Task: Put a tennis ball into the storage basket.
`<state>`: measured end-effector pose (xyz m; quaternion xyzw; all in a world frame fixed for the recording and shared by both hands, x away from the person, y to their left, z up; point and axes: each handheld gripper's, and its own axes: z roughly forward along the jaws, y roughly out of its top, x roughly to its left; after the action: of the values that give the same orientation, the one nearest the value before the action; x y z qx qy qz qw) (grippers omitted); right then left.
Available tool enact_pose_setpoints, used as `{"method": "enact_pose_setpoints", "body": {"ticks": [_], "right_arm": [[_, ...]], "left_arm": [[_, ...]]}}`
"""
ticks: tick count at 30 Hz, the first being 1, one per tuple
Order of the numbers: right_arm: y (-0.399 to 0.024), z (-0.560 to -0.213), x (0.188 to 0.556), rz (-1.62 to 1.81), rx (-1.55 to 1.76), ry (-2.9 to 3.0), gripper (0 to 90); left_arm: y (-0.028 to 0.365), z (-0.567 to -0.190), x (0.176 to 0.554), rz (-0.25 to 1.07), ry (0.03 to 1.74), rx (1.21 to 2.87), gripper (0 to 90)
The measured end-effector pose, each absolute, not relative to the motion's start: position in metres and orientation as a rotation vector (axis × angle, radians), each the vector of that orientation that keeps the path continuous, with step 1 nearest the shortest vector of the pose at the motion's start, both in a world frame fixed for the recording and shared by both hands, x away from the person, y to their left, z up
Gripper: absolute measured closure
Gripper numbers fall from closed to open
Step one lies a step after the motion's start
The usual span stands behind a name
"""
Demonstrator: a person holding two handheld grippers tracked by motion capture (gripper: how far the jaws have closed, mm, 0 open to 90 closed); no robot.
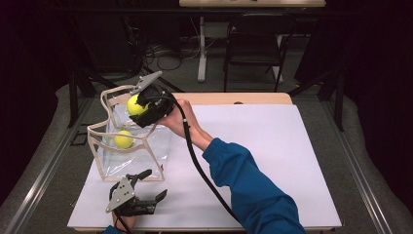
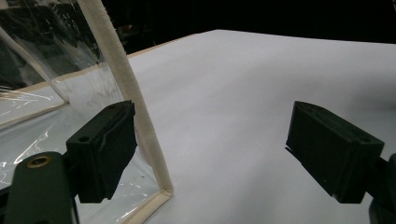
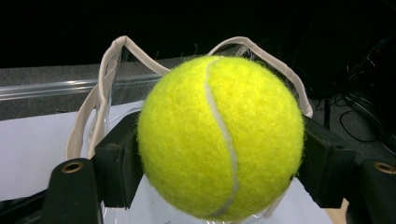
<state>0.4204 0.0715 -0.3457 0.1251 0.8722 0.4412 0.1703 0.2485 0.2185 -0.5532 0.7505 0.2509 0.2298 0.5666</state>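
A clear plastic bag (image 1: 127, 157) with cream trim stands open at the table's left, with one yellow tennis ball (image 1: 123, 139) inside it. My right gripper (image 1: 141, 103) is shut on a second tennis ball (image 1: 131, 107) and holds it over the bag's far rim. In the right gripper view that ball (image 3: 219, 137) sits between both pads (image 3: 119, 158), with the bag's cream handles (image 3: 107, 70) behind it. My left gripper (image 1: 153, 185) rests open near the front edge, just in front of the bag. In the left gripper view its jaws (image 2: 215, 130) stand wide, and the bag's corner trim (image 2: 140, 116) runs beside the left pad (image 2: 105, 149).
A white sheet (image 1: 272, 146) covers the table top, bare to the right of the bag. A black cable (image 1: 204, 175) trails from the right gripper across the sheet. A dark chair (image 1: 255, 44) and a table leg (image 1: 201, 48) stand beyond the far edge.
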Motion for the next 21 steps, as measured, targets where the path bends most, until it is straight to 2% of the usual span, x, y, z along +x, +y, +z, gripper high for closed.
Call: {"method": "enact_pose_setpoints", "body": {"ticks": [21], "right_arm": [[0.0806, -0.3468, 0.4238, 1.196, 0.349, 2.542, 25.8]], "left_arm": [[0.2189, -0.5531, 0.2483, 0.534, 0.593, 1.761, 15.9]]}}
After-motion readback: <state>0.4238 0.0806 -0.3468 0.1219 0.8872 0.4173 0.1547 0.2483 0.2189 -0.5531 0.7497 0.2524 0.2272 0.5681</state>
